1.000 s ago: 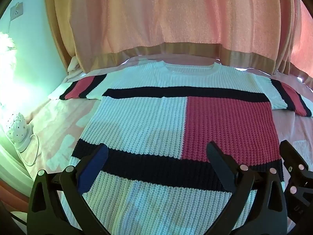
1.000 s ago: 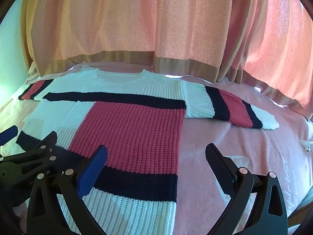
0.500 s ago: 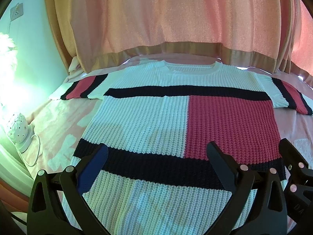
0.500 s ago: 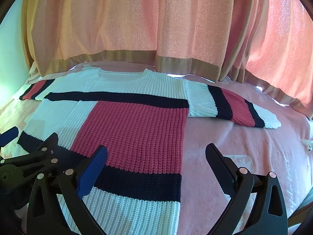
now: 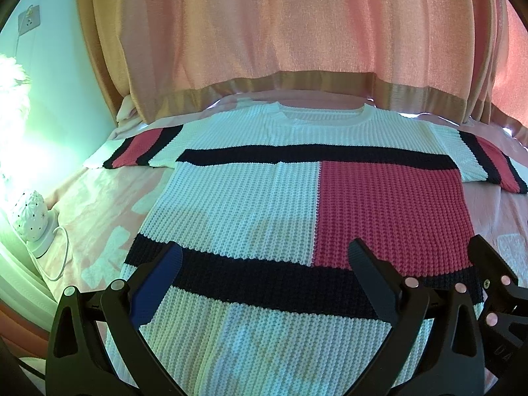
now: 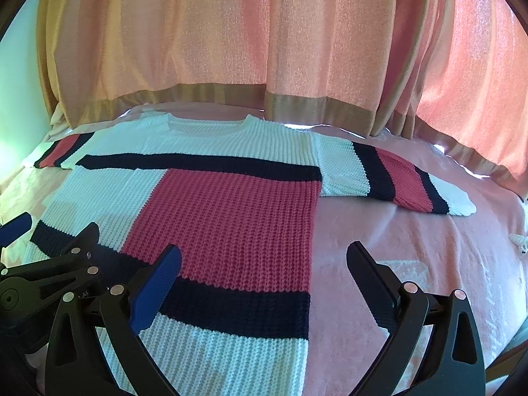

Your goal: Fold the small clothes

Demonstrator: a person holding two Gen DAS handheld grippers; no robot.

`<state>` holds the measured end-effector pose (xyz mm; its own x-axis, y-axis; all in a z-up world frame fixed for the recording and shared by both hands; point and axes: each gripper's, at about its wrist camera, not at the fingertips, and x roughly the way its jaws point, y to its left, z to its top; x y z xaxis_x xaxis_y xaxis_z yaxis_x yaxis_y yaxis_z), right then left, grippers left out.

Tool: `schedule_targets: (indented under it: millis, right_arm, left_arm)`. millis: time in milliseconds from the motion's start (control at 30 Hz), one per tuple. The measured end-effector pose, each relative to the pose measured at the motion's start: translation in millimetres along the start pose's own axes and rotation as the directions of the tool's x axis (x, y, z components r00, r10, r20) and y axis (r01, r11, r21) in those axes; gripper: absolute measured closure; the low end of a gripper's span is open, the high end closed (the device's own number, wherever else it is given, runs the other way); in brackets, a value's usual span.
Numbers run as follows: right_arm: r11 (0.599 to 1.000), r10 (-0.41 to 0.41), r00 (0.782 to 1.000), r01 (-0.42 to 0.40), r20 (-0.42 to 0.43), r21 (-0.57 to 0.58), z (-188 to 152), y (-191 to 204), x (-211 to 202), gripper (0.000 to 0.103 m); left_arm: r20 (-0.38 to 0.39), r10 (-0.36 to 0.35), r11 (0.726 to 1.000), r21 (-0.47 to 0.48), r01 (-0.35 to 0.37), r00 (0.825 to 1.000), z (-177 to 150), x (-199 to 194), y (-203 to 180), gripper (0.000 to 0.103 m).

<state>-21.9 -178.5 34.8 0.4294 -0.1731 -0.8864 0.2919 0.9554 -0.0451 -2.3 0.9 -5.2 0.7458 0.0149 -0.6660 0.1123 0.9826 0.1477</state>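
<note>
Now we have the bed (image 6: pixel 412 264), pink-covered, with the curtain (image 6: pixel 231 33) hanging behind its far edge. On the bed, the sweater (image 5: pixel 264 204) lies flat, face up, collar toward the curtain, both sleeves spread out sideways, nothing folded yet. Our left gripper (image 5: pixel 264 274) hovers over the hem with jaws wide apart, holding nothing. Our right gripper (image 6: pixel 264 274) hovers at the sweater's right edge, likewise spread wide and empty.

We judge the risk to be a shallow pinch: the knit is thick and loose, so catching only the top layer would drag the front and wrinkle the back. Uneven lifting between our two grippers could skew the fold.

Only the left view shows the small white lamp (image 5: pixel 31 214) and its cord beside the bed's left edge; only the right view shows the right sleeve (image 6: pixel 396 175) to its cuff.
</note>
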Motion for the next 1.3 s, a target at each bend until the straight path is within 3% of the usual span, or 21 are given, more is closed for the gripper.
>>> schedule_targets:
  millis: [1300]
  right_arm:
    - [1.000,0.005,1.000,-0.005,-0.008,0.001,-4.4,1.8,1.7,0.005]
  left_arm:
    - [0.002,0.001,1.000,0.004,-0.001,1.000,0.2,-0.6,-0.4,0.005]
